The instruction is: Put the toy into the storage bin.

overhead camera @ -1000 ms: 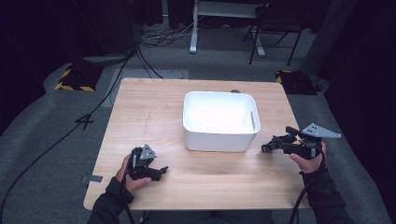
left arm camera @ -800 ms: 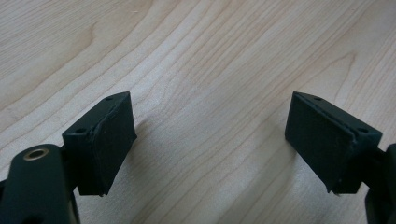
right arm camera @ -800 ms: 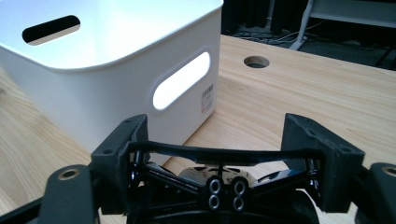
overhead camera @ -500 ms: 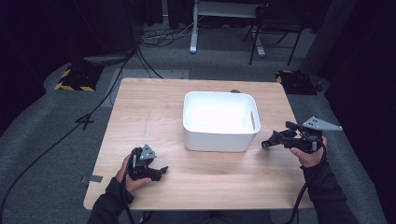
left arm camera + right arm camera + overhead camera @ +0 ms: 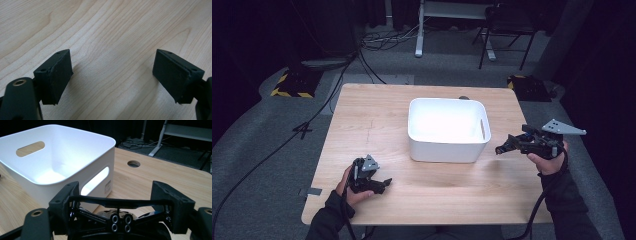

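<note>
The white rectangular plastic bin (image 5: 448,129) with slot handles is sitting at the centre of the frame on the pale wooden counter (image 5: 377,115), its long axis running left to right. The right hand-held gripper (image 5: 502,148) is hovering just right of the bin's right end, jaws spread and empty, pointing left at the handle slot. The left hand-held gripper (image 5: 384,184) is resting at lower left, wide open and empty, well apart from the bin.

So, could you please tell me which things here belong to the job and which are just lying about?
Job: white bin; right tool beside it, a black thing I cannot identify across its jaws; left tool, open over the table.
Lying about: floor cables; chair; striped blocks.
</note>
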Tool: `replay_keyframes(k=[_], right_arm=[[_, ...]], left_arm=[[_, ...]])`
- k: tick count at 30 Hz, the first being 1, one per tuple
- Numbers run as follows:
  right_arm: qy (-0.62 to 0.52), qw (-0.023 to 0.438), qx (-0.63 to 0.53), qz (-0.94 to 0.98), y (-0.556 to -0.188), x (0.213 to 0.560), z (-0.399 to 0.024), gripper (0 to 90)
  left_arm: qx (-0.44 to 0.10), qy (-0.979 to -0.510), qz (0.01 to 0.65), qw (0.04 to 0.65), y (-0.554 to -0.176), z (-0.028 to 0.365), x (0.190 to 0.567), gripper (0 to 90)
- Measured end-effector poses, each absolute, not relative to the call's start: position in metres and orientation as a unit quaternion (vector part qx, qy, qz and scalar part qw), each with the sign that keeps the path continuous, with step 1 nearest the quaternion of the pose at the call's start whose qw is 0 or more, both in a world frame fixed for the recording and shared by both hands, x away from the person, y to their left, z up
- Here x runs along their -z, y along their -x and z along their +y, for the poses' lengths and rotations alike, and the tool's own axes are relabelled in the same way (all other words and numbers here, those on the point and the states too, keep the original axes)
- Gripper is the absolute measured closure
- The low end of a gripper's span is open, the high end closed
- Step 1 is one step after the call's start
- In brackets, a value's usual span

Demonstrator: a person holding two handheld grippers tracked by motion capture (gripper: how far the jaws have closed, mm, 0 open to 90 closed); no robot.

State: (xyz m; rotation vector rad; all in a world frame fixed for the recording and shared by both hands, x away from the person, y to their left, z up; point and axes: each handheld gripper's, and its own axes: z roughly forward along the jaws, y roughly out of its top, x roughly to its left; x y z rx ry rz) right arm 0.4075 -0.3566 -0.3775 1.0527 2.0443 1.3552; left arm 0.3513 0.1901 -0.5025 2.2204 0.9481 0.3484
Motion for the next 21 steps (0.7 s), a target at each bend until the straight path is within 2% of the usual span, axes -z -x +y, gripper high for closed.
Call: replay_keyframes(k=[21], right_arm=[[-0.358,0.235,-0.505,0.749,-0.416,0.342,-0.356,24.6]], left_arm=[[-0.139,-0.855,0.365,0.341,-0.351,0.190,0.502,16.4]])
